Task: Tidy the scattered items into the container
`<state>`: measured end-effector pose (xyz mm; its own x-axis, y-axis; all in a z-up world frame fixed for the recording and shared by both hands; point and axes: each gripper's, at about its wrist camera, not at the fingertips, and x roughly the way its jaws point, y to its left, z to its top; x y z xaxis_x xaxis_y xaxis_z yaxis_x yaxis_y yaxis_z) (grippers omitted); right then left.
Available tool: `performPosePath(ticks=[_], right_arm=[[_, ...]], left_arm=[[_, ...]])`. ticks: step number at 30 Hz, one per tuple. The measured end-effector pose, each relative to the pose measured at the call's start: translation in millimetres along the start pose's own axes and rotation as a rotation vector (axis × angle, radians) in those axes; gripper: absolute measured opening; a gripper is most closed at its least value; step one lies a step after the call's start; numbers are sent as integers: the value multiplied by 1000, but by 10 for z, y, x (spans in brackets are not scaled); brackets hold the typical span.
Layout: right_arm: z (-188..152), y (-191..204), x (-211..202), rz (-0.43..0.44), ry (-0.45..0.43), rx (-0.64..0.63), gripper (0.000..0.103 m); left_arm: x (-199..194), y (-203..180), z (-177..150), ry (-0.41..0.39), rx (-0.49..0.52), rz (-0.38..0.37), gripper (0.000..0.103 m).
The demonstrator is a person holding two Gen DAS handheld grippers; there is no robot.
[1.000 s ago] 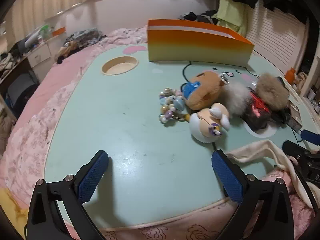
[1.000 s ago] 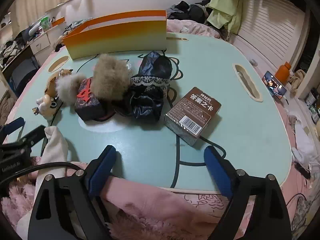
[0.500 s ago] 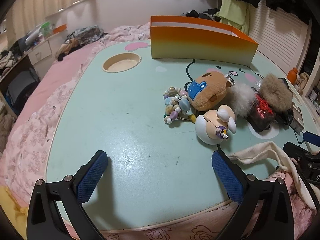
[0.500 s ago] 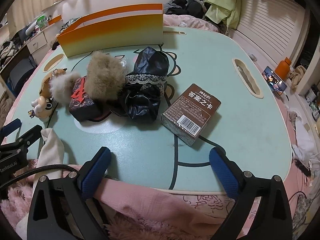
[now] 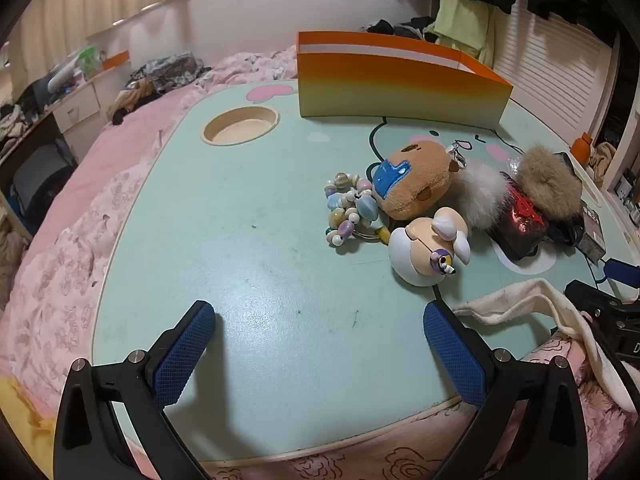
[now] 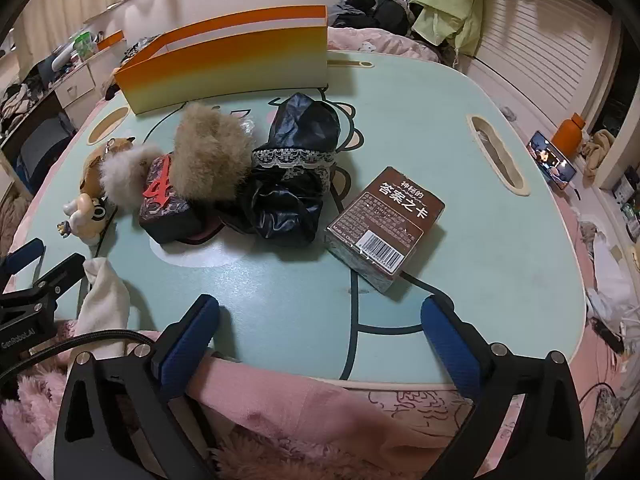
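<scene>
The orange container [image 5: 400, 80] stands at the far edge of the mint-green table [image 5: 248, 248], and every scattered item lies on its near side, none inside it as far as the views show. The left gripper [image 5: 319, 330] hangs over the table's near edge with its blue fingers spread wide and nothing between them; the right gripper [image 6: 320, 322] is likewise wide apart and empty. Nearest the container on the left sits the brown plush [image 5: 416, 184], with a bead charm [image 5: 352, 212] just beside it and a white duck figure [image 5: 426, 248] on its near side. That figure lies ahead and to the right of the left gripper, closer to its right finger than its left. From the right gripper, the brown card box [image 6: 384, 224] lies almost straight ahead, slightly right, its long axis running diagonally away toward the far right. The black lace pouch [image 6: 296, 188] and fur pompom [image 6: 208, 156] sit between box and container. I judge the right gripper nearer the box, the left nearer the duck.
</scene>
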<state>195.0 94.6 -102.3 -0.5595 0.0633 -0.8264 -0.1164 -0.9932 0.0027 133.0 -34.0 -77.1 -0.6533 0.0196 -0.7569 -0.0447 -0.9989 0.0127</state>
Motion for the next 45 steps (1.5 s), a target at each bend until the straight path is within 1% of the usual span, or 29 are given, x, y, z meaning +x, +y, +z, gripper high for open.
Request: performPosePath(ticks=[7,9,10,11,12,13,16,17,18,20,21,23,24,25,26,28,29,30,31,34,37,38,40,41,43,44,45], right_arm=[[-2,25,0,-1,0,2,102],[0,26,0,0,0,1,102],[-3,28,0,0,0,2,102],[-1,26,2,1,1,2,102],[-1,20,5,3,1,3,102],[-4,12,11,5,2,3,102],[-1,8,19,7,2,4,102],[1,14,19,6,1,4,102],[-1,16,21,6,2,3,102],[-1,18,24,6,3,3,102],[-3,19,24,6,3,4,102],[-3,17,24,7,3,3,102],[-5,18,24,6,3,3,102],[-5,17,23,6,3,3,102],[-3,18,23,6,2,3,102],[-4,18,24,6,3,4,102],[-3,20,24,7,3,5,102],[-4,17,25,7,3,5,102],[-5,20,20,6,1,4,102],[-8,-5,6,18,-5,16,102],[-14,-187,-73,108,-54,111,102],[-21,-319,-138,147,-98,177,102],[-29,-557,-288,176,-201,278,102],[-42,-698,-401,161,-277,337,102],[-64,-874,-540,96,-373,398,102],[-52,-926,-549,61,-381,405,102],[-25,-953,-515,47,-365,396,102]], left_arm=[[4,6,7,-7,18,-16,103],[-20,47,19,-15,16,-47,102],[-39,85,36,-22,10,-83,101],[-59,131,67,-29,2,-123,92],[-84,182,111,-42,-5,-147,82],[-112,231,165,-68,-7,-145,78],[-141,315,310,-123,5,-111,69],[-136,331,365,-130,8,-122,60],[-129,337,413,-134,7,-143,55],[-98,302,481,-133,15,-164,52],[-71,267,504,-127,28,-166,49],[-20,182,508,-110,55,-191,46],[3,138,492,-101,70,-200,46],[32,85,463,-92,90,-198,46],[51,42,436,-86,106,-186,43],[140,-31,378,-60,128,-143,38],[150,-44,358,-69,130,-132,36],[148,-58,339,-80,134,-126,26],[139,-67,326,-89,138,-124,24],[98,-39,298,-106,128,-171,24],[-44,12,272,-164,129,-186,23],[-108,31,265,-187,134,-186,23],[-240,75,264,-233,143,-178,23],[-320,101,260,-259,146,-172,23],[-421,139,272,-298,148,-158,23],[-465,157,284,-313,146,-151,21],[-498,173,303,-321,140,-148,19]])
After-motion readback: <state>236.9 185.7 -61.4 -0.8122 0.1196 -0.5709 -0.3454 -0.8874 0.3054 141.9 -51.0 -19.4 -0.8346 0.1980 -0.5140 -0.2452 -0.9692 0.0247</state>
